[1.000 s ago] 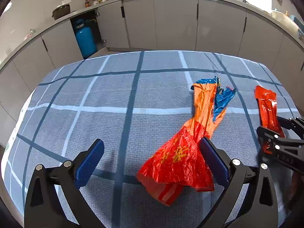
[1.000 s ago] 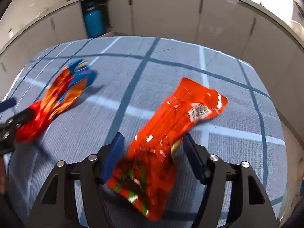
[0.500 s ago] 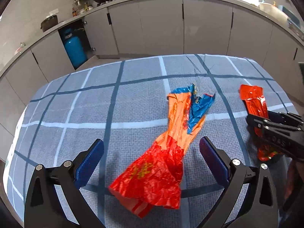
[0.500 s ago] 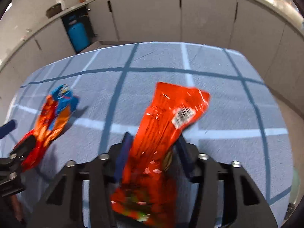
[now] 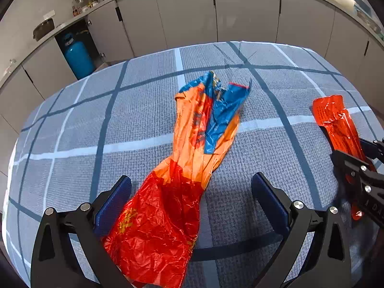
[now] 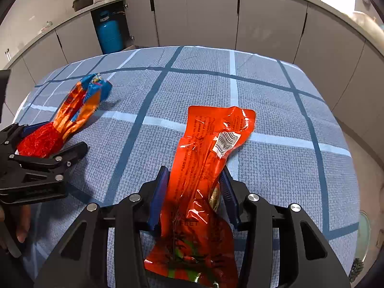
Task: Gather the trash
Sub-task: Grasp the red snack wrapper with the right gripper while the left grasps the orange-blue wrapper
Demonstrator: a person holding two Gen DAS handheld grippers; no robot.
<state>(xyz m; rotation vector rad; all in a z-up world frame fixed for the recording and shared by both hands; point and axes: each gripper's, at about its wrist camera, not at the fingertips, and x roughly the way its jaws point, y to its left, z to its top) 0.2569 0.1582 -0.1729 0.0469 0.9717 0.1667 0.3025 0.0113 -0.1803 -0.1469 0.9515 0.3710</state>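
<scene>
A long crumpled orange, red and blue wrapper [image 5: 192, 158] lies on the checked tablecloth. My left gripper [image 5: 192, 199] is open, its blue pads either side of the wrapper's red end, the left pad touching it. This wrapper also shows in the right wrist view [image 6: 72, 112]. My right gripper [image 6: 193, 192] is shut on a shiny red snack wrapper [image 6: 204, 163] with a barcode label, squeezing its middle. That red wrapper shows at the right of the left wrist view [image 5: 336, 122], with the right gripper [image 5: 360, 165] on it.
The table carries a blue-grey checked cloth [image 5: 134, 110]. Grey kitchen cabinets [image 5: 240, 12] curve behind it, with a blue gas cylinder [image 5: 78, 56] in an open bay. The table's right edge [image 6: 340, 129] drops off near the right gripper.
My right gripper closed on the red wrapper. My left gripper shifted right and forward, so the orange wrapper's red end now sits between its open pads.
</scene>
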